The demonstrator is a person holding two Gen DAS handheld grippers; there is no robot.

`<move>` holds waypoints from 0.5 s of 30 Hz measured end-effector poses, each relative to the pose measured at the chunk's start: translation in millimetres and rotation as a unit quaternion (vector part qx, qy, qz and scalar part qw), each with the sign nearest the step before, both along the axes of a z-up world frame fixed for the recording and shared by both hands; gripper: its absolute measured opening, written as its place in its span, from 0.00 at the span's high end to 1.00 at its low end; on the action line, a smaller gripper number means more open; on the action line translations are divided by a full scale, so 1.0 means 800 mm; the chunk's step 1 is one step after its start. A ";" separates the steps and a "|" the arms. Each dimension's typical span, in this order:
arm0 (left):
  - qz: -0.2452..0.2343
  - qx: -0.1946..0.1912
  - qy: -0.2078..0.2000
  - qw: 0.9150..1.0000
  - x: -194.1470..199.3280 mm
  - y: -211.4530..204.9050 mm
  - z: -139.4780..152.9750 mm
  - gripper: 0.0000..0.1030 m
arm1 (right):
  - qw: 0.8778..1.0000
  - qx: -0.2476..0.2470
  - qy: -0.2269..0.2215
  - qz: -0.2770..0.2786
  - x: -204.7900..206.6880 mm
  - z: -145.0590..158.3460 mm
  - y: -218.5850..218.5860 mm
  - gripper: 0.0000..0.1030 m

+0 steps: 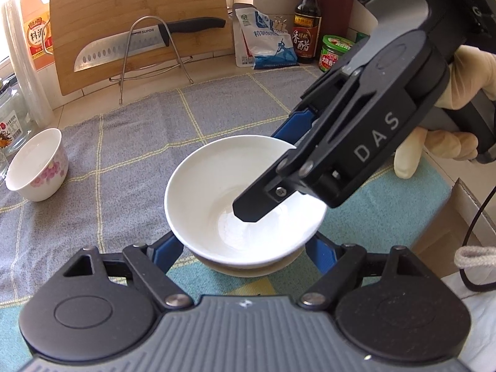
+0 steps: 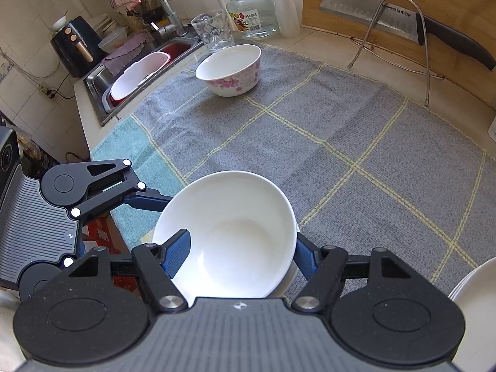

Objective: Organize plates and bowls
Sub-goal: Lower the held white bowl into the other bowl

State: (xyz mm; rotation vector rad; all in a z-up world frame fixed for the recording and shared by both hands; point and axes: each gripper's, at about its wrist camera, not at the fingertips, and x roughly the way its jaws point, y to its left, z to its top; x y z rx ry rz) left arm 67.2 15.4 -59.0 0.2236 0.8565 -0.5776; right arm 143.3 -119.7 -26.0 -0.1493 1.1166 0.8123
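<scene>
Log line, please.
white bowl: nested on another bowl | left tongs: flanking both | right tongs: open, one finger inside | flowered bowl: apart

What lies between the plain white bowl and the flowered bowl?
Only bare checked cloth separates plain white bowl and flowered bowl; right wrist view shows it.

You're working in bright daylight that comes in from the far side of the counter, washing out the inside of the white bowl (image 1: 245, 198) to near-featureless glare in the left wrist view and bleaching the tiles behind the cutting board (image 1: 139, 28). Shadows stay soft and short, gathering under the bowl and on the towel (image 2: 325, 142) beneath it. Both fisheye views bend straight lines hard towards the edges and darken in the corners, yet focus stays crisp, with no motion blur.
</scene>
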 end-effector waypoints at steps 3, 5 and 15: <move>-0.001 0.002 0.001 1.000 0.001 -0.001 -0.001 0.17 | 1.000 -0.002 0.000 0.002 -0.001 -0.003 0.002 0.22; -0.002 0.004 0.003 1.000 0.001 -0.002 -0.003 0.17 | 1.000 -0.001 0.002 0.002 -0.002 -0.003 0.002 0.20; -0.006 0.005 -0.007 1.000 -0.001 0.001 -0.002 0.12 | 1.000 0.000 -0.009 0.014 -0.006 0.001 0.005 0.06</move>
